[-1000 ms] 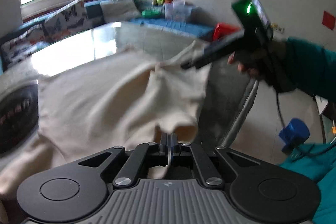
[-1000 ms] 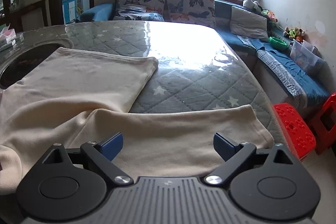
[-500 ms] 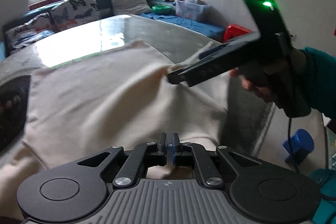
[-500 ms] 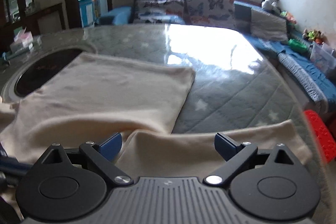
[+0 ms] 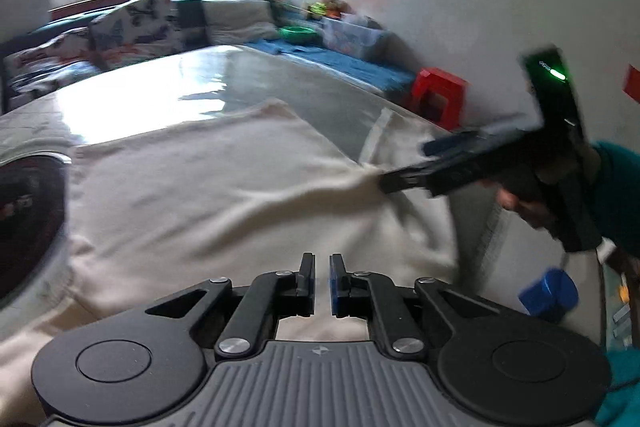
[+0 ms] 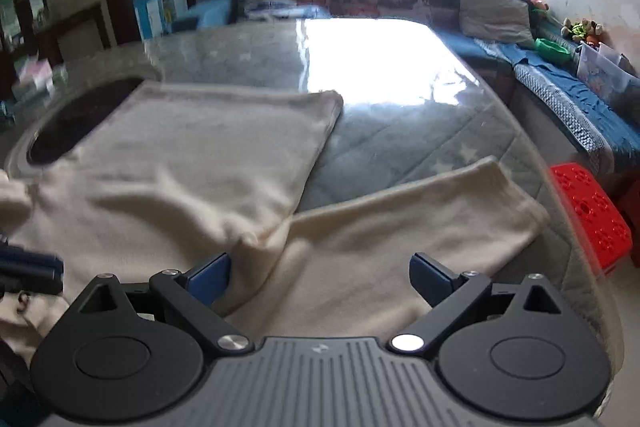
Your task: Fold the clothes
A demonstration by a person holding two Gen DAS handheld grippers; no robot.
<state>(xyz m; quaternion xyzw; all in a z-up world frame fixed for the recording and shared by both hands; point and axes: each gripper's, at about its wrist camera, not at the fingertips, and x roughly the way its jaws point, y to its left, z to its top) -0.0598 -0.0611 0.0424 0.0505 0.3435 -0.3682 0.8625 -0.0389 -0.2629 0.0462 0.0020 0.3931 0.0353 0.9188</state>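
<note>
A cream garment (image 5: pixel 208 195) is seen spread across the glossy quilted surface (image 6: pixel 404 131), one folded panel lying flat toward the far left, a second flap draped over the near right edge. The left gripper (image 5: pixel 322 279) is held low over the near hem, its jaws parted by a narrow gap with nothing clamped between them; cloth is visible beneath, though contact cannot be judged. The right gripper (image 6: pixel 320 269) is carried with its jaws spread wide, blue pads showing, directly above the seam where the two cream layers meet. From the left camera, the right gripper (image 5: pixel 404 179) is seen from the side, its tip at a bunched ridge of fabric; motion blur hides whether cloth is touched. A red stool (image 6: pixel 588 215) is seen beside the surface's right edge.
</note>
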